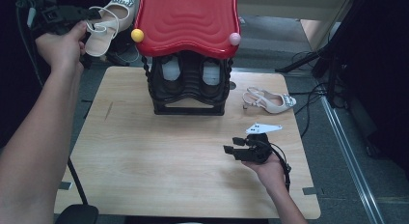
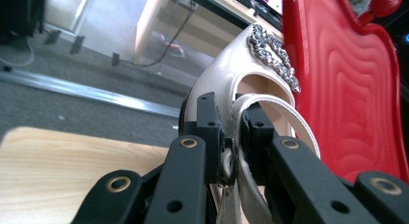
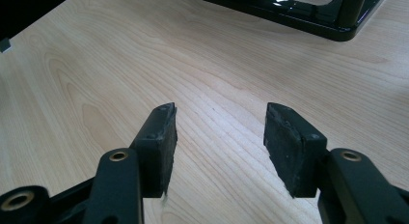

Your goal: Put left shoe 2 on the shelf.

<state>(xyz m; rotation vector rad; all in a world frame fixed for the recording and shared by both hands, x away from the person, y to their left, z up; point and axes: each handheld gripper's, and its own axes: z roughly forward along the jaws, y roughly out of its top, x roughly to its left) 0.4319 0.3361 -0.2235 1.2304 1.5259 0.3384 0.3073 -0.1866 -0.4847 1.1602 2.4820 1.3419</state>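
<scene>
My left gripper [image 1: 89, 14] is held high at the far left, shut on the strap of a cream heeled sandal [image 1: 110, 20] with a jewelled toe. In the left gripper view the jaws pinch the sandal's strap [image 2: 241, 137] beside the red shelf top [image 2: 347, 89]. A second cream sandal [image 1: 269, 100] lies on its side on the wooden table [image 1: 144, 156], right of the black shoe rack [image 1: 189, 84]. My right gripper [image 1: 230, 148] hovers low over the table's right half, open and holding nothing; its fingertips [image 3: 161, 137] stand wide apart over bare wood.
The rack carries a wavy red top [image 1: 188, 21] with a yellow knob [image 1: 137, 35] and a pink knob [image 1: 235, 38]. Cables [image 1: 313, 91] and a stand leg lie on the floor to the right. The rack's base [image 3: 299, 16] is ahead of the right gripper.
</scene>
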